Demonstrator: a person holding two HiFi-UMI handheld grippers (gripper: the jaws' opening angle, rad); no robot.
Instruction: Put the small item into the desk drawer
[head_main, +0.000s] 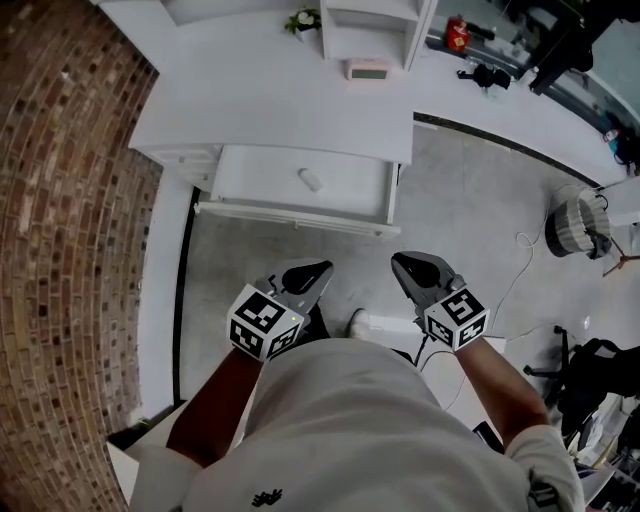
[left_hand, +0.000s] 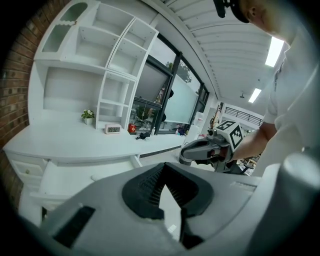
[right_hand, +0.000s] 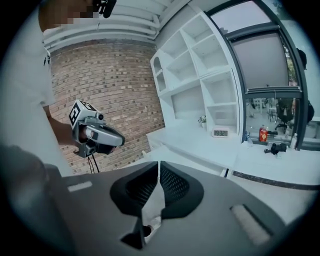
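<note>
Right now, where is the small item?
Head view: the small item lies in the open drawer, near its middle, just below the desk edge.

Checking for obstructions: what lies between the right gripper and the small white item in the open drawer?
In the head view, only bare grey floor and the drawer's front panel separate the right gripper from the small white item.

The small item (head_main: 310, 180) in the open drawer (head_main: 250, 180) is too small to identify. The shelf unit (head_main: 375, 25) runs off the top edge; the black object (head_main: 487, 75) beyond it stays unrecognisable.
</note>
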